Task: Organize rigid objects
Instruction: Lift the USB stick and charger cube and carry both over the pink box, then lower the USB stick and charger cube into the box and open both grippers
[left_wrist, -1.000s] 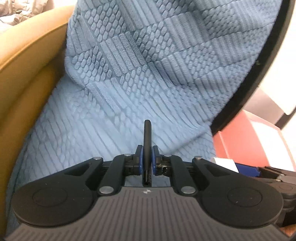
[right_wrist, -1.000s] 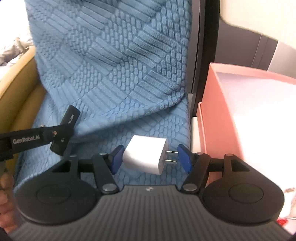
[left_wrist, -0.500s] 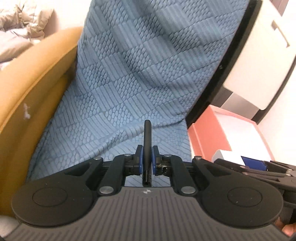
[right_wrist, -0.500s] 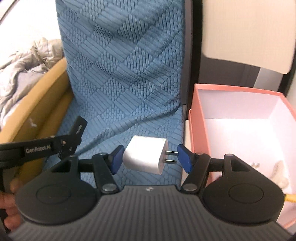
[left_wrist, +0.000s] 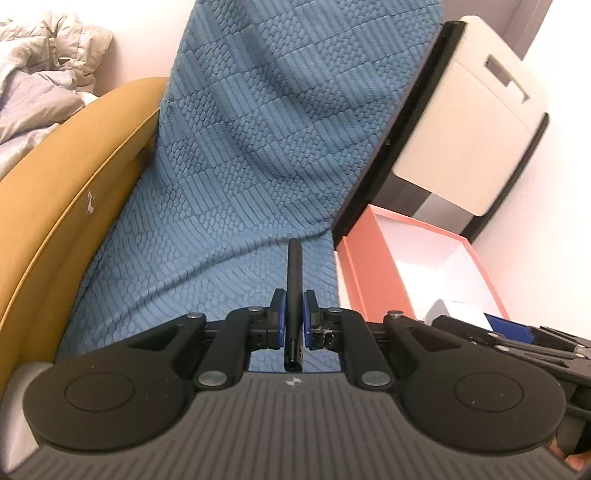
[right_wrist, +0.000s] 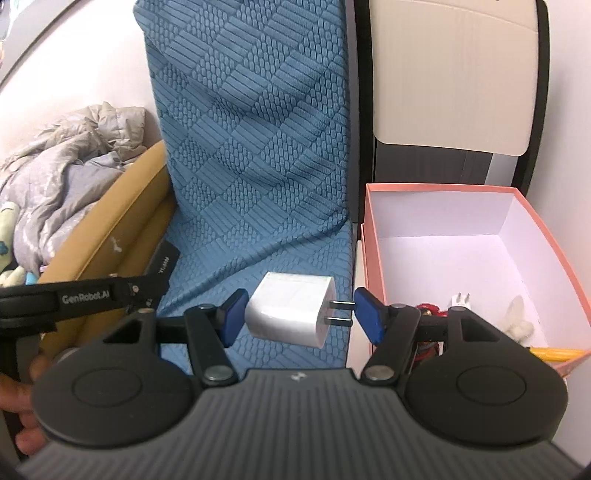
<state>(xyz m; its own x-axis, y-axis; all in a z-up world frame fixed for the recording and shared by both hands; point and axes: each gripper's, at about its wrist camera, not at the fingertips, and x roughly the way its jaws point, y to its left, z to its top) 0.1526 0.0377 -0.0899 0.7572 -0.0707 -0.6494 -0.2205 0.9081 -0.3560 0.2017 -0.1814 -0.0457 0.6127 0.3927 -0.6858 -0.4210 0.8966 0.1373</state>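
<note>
My left gripper (left_wrist: 294, 314) is shut on a thin black flat piece (left_wrist: 295, 280), seen edge-on and sticking forward over the blue cloth. In the right wrist view that piece (right_wrist: 165, 264) shows as a black slab with a small white label, at the left. My right gripper (right_wrist: 300, 314) is shut on a white plug charger (right_wrist: 291, 314), one pad on its body and the other on its two prongs. It hangs above the seat's right edge, just left of an open pink box (right_wrist: 436, 192). The charger (left_wrist: 454, 312) also shows low right in the left wrist view.
The pink box (left_wrist: 360, 273) holds a red item (right_wrist: 428, 310), a small white plug (right_wrist: 460, 301), a pale plush (right_wrist: 517, 321) and a yellow stick (right_wrist: 554, 354). Blue textured cloth (left_wrist: 240, 184) drapes the seat. A tan armrest (left_wrist: 74, 192), grey bedding (right_wrist: 55, 177) and a cream cabinet (right_wrist: 450, 74) surround it.
Both grippers have risen and drawn back from the cloth, each keeping its object. The pink box's inside and the cream cabinet have come into view.
</note>
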